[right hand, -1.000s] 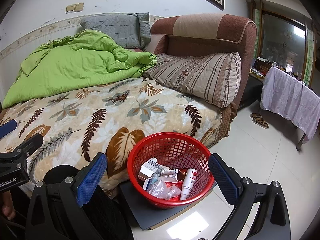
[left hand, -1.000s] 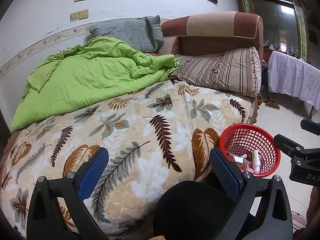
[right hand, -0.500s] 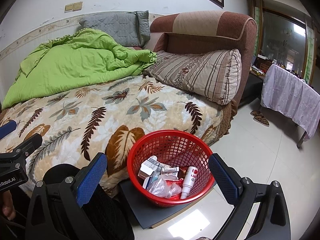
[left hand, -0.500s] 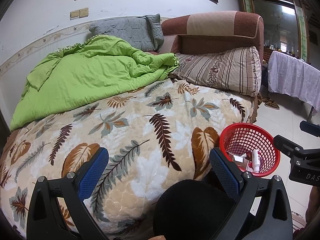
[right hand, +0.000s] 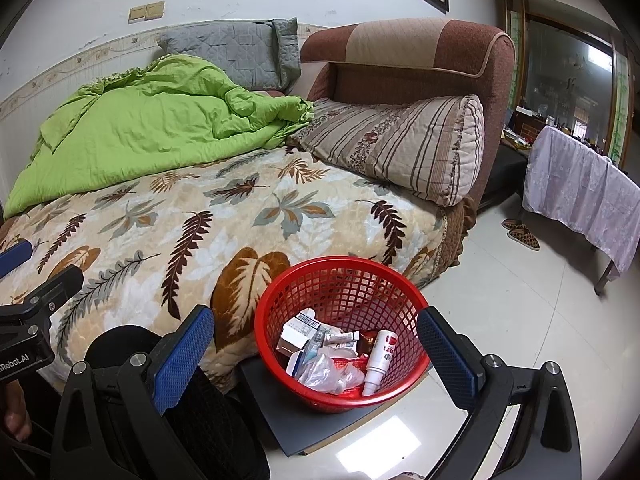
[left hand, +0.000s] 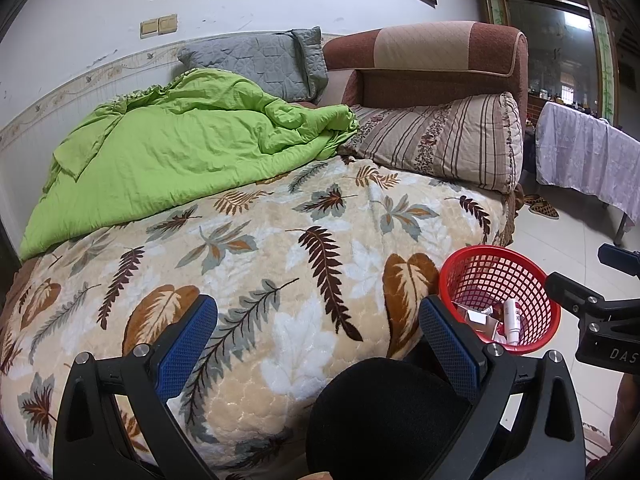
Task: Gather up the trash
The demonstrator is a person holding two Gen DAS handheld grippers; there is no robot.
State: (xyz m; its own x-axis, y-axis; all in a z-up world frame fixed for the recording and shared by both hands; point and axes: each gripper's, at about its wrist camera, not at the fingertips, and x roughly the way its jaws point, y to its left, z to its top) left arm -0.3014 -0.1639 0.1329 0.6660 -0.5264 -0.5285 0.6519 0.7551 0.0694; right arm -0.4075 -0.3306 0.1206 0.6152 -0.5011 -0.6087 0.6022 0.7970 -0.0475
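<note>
Bedroom scene, leaf-print blanket [left hand: 280, 280] covers the bed ahead of both grippers, crumpled green quilt [left hand: 180, 152] at its far side, striped pillow [right hand: 400, 148] far right of it against a brown headboard [right hand: 420, 56]. Left gripper [left hand: 318, 340] jaws spread wide, nothing between them, only blanket and a black rounded object [left hand: 384, 416] low in front. Right gripper [right hand: 316, 348] also wide open and empty. Red mesh basket [right hand: 340, 280] sits right between the right gripper's fingers, just ahead, on a dark flat board [right hand: 288, 416] on the tile floor; in the left view it's just right of the right finger. Trash inside: white tube [right hand: 380, 360], small cartons [right hand: 298, 332], clear crumpled plastic [right hand: 324, 376]. Cloth-draped table [right hand: 580, 188] far right.
</note>
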